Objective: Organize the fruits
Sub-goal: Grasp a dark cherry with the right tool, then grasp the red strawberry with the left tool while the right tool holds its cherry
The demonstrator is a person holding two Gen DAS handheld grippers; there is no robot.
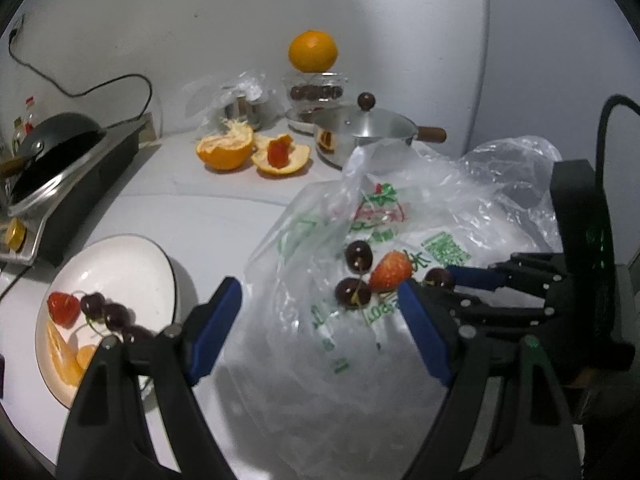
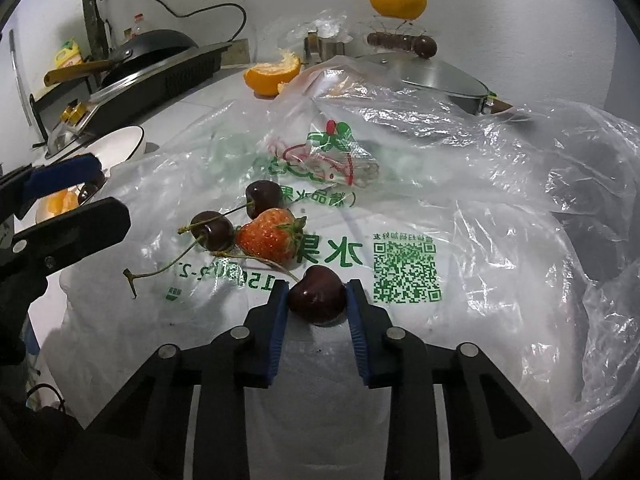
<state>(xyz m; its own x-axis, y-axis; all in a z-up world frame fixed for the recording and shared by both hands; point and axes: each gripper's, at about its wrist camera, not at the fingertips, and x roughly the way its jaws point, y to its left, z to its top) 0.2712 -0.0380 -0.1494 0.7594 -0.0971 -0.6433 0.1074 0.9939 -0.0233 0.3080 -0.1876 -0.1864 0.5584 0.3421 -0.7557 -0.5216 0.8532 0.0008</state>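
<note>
Right wrist view: the right tongs (image 2: 317, 296) pinch a dark cherry (image 2: 317, 294) between their blue pads, low over the plastic bag (image 2: 460, 216) spread on the counter (image 1: 192, 216). Just beyond lie a strawberry (image 2: 270, 236) and two more cherries (image 2: 212, 230). The left tongs (image 1: 320, 300) stand spread wide above the bag, beside a white plate (image 1: 120, 264) holding fruit.

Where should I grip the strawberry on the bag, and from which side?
Grip the strawberry across its broad red middle, coming down from above with the fingers on its near and far flanks. It lies on its side on the plastic bag, leafy cap pointing right, with a cherry pressed against its left tip, so a left-right pinch would likely snag both.
</note>
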